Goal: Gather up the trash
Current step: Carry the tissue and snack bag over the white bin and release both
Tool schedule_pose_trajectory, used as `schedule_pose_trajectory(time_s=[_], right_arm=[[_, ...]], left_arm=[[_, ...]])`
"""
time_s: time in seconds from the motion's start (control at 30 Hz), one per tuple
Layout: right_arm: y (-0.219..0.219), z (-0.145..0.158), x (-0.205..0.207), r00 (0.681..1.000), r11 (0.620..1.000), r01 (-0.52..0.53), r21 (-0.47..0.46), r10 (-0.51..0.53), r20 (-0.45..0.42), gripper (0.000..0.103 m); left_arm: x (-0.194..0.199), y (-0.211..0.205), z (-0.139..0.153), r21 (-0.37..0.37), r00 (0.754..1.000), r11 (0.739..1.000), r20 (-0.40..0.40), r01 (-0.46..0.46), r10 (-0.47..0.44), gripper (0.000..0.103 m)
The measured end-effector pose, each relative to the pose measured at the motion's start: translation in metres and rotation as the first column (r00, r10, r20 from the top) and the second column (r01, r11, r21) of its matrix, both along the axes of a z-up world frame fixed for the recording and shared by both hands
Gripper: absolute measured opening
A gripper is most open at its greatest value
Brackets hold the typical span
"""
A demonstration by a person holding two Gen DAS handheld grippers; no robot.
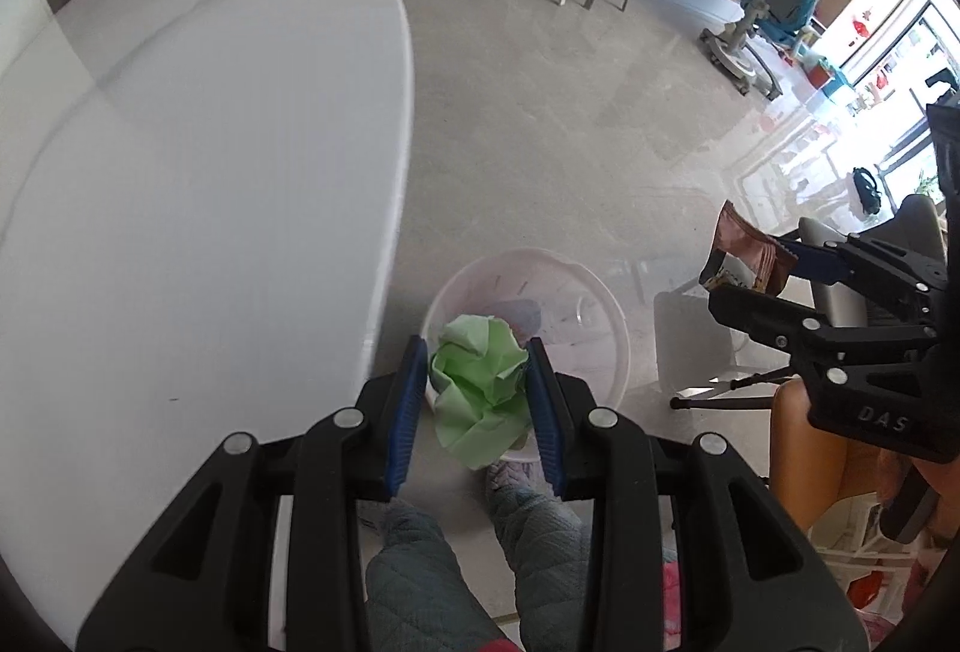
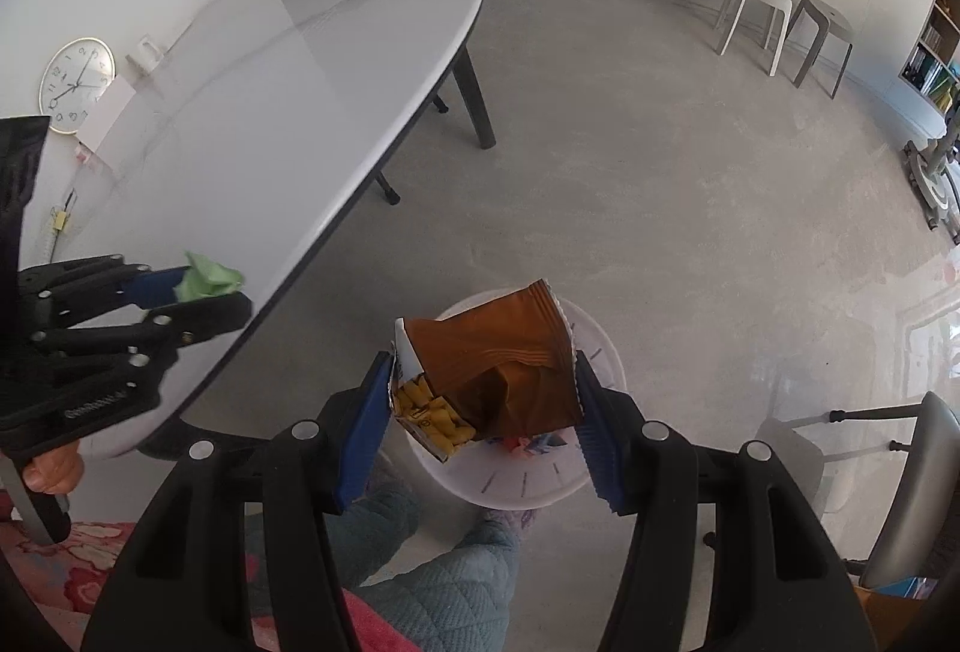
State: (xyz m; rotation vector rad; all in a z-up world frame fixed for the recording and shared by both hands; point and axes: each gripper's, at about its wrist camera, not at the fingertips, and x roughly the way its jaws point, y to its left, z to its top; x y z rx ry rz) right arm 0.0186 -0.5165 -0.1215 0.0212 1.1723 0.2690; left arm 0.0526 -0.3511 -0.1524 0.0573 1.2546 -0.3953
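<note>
Left wrist view: left gripper [image 1: 477, 388] clamps green paper [image 1: 477, 382], right gripper [image 2: 480, 400] a snack bag [image 2: 498, 364], above the white basket [image 2: 600, 352] beside the table [image 2: 270, 112].

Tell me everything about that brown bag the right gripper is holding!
The brown snack bag is shiny, crinkled foil-like plastic with a white zigzag top edge and a yellow snack picture on its lower side. It looks crumpled and tilted, squeezed between the right gripper's blue fingers, hanging above the white trash bin on the floor.

Bin [image 2: 528, 490] contents (perhaps wrappers) hidden
</note>
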Motion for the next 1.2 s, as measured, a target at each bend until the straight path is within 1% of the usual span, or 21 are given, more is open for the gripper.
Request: schedule_pose_trajectory(time_s=[0.1,0.2,0.3,0.37,0.43,0.47,0.5,0.57,0.63,0.77,0.87,0.93,0.97,1.03,1.1,1.2], right_arm=[[-0.025,-0.002,0.000,1.000,1.000,-0.027,0.000,0.027,-0.005,0.058],[-0.044,-0.008,-0.001,0.998,0.999,-0.052,-0.001,0.052,-0.024,0.058],[-0.064,-0.013,0.000,0.996,0.997,-0.076,-0.002,0.076,-0.039,0.058],[-0.071,-0.016,0.000,0.995,0.996,-0.088,0.001,0.088,-0.045,0.058],[-0.077,-0.019,-0.002,0.994,0.995,-0.098,0.003,0.098,-0.049,0.058],[-0.079,-0.020,-0.002,0.994,0.995,-0.101,0.006,0.101,-0.050,0.058],[-0.081,-0.021,-0.002,0.993,0.994,-0.105,0.010,0.105,-0.050,0.059],[-0.082,-0.023,-0.001,0.992,0.993,-0.114,0.016,0.114,-0.050,0.059],[-0.081,-0.024,-0.002,0.991,0.992,-0.125,0.022,0.126,-0.051,0.060],[-0.080,-0.028,0.000,0.987,0.988,-0.150,0.038,0.152,-0.054,0.060],[-0.078,-0.032,0.005,0.983,0.984,-0.173,0.053,0.175,-0.053,0.060],[-0.074,-0.038,0.009,0.979,0.979,-0.191,0.064,0.195,-0.060,0.060],[-0.072,-0.042,0.011,0.976,0.977,-0.202,0.072,0.206,-0.066,0.060],[-0.066,-0.050,0.015,0.970,0.970,-0.225,0.088,0.232,-0.075,0.060],[-0.056,-0.060,0.019,0.960,0.960,-0.262,0.096,0.270,-0.078,0.060],[-0.036,-0.078,0.022,0.941,0.944,-0.316,0.094,0.324,-0.095,0.061]], left_arm=[[0.000,-0.033,-0.025,0.001,0.999,1.000,-0.040,0.022,-0.022,0.033],[0.003,-0.063,-0.055,0.020,0.996,0.999,-0.080,0.034,-0.033,0.033],[0.005,-0.080,-0.080,0.027,0.991,0.999,-0.131,0.025,-0.021,0.033],[0.003,-0.092,-0.088,0.035,0.989,0.999,-0.150,0.014,-0.009,0.036],[0.002,-0.093,-0.091,0.037,0.987,0.999,-0.160,-0.001,0.007,0.045],[-0.001,-0.093,-0.090,0.041,0.988,0.999,-0.156,-0.009,0.015,0.047],[-0.003,-0.095,-0.088,0.044,0.988,0.999,-0.153,-0.014,0.021,0.051],[-0.008,-0.091,-0.081,0.046,0.989,0.999,-0.146,-0.028,0.034,0.053],[-0.010,-0.093,-0.076,0.053,0.989,0.998,-0.140,-0.047,0.054,0.058],[-0.014,-0.089,-0.064,0.074,0.988,0.994,-0.124,-0.085,0.094,0.059],[-0.019,-0.078,-0.046,0.089,0.986,0.989,-0.101,-0.121,0.130,0.060],[-0.024,-0.067,-0.031,0.111,0.983,0.981,-0.067,-0.161,0.170,0.060],[-0.027,-0.062,-0.023,0.120,0.981,0.976,-0.051,-0.182,0.189,0.061],[-0.035,-0.048,-0.007,0.133,0.971,0.963,-0.022,-0.234,0.239,0.068],[-0.042,-0.034,0.008,0.129,0.958,0.950,0.004,-0.285,0.287,0.072],[-0.053,-0.015,0.026,0.125,0.937,0.929,0.032,-0.349,0.348,0.074]])
